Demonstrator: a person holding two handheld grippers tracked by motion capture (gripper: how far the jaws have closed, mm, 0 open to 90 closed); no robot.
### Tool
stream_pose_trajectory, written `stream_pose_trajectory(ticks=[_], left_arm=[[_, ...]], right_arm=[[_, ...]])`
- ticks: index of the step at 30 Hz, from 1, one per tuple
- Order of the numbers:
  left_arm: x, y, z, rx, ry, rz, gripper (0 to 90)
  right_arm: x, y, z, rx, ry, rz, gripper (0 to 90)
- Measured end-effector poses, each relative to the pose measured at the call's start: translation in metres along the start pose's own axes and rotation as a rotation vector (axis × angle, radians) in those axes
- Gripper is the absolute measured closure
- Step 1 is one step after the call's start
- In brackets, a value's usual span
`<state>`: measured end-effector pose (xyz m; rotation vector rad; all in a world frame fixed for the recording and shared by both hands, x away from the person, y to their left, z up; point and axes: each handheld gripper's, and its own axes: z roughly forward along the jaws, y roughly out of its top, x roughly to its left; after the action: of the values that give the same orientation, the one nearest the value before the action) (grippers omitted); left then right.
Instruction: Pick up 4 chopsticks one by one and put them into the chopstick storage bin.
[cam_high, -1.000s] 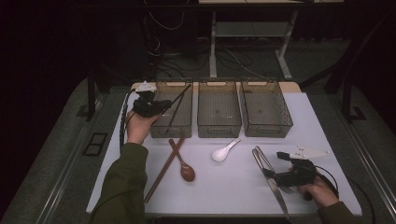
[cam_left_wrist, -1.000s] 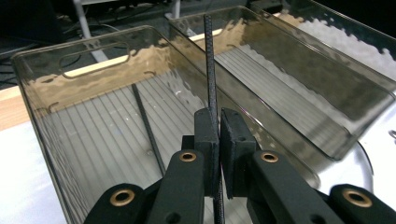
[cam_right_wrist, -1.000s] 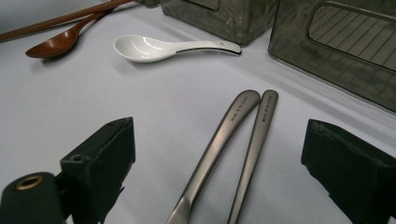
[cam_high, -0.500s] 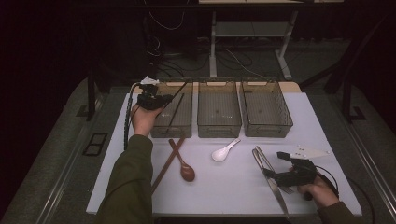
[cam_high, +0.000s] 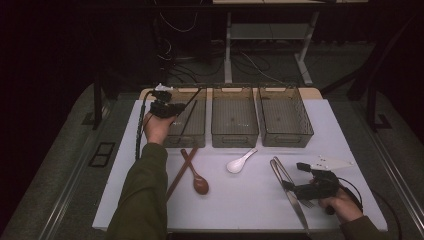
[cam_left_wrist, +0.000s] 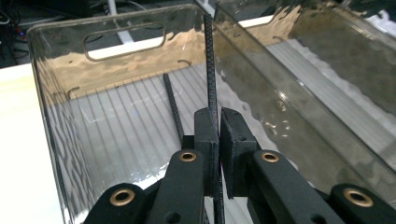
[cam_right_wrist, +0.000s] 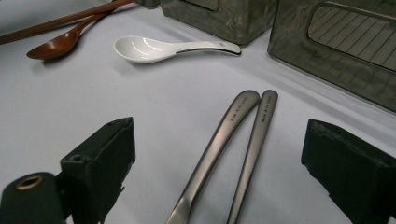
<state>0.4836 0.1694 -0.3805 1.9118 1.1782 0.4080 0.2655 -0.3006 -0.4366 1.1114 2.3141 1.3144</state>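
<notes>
Near right: right gripper (cam_right_wrist: 217, 175) resting, jaws wide, straddling two metal handles (cam_right_wrist: 233, 135), gripping nothing. Far left: left gripper (cam_left_wrist: 218, 140) pinching black chopstick (cam_left_wrist: 210, 65), long axis slanting over left bin (cam_high: 197, 141), second chopstick (cam_left_wrist: 173, 105) lying inside

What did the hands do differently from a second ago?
The left gripper, shut on a thin black chopstick, has eased a little toward the left bin and sunk slightly, so the stick now dips into it beside another black stick already lying there. The right gripper stayed put, jaws open over the two metal handles. The spoons and bins haven't moved.
</notes>
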Motion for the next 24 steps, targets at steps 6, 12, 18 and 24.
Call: stream_pose_trajectory(ticks=[6, 12, 18, 24], left_arm=[[0.0003, -0.0014, 0.0029, 0.005, 0.013, -0.014, 83.8], [0.0003, -0.0014, 0.0031, 0.004, 0.025, -0.011, 76.3], [-0.0006, -0.0014, 0.0011, 0.005, 0.013, -0.003, 68.9], [-0.0035, 0.0000, -0.0033, -0.002, -0.003, 0.028, 59.2]], right_arm=[[0.0001, 0.0000, -0.0001, -0.001, 0.000, -0.001, 9.8], [-0.0001, 0.0000, -0.0002, -0.001, 0.001, 0.000, 9.8], [-0.0001, -0.0001, -0.0002, 0.000, -0.001, 0.000, 9.8], [0.0000, -0.0001, -0.0001, 0.001, -0.002, -0.001, 9.8]])
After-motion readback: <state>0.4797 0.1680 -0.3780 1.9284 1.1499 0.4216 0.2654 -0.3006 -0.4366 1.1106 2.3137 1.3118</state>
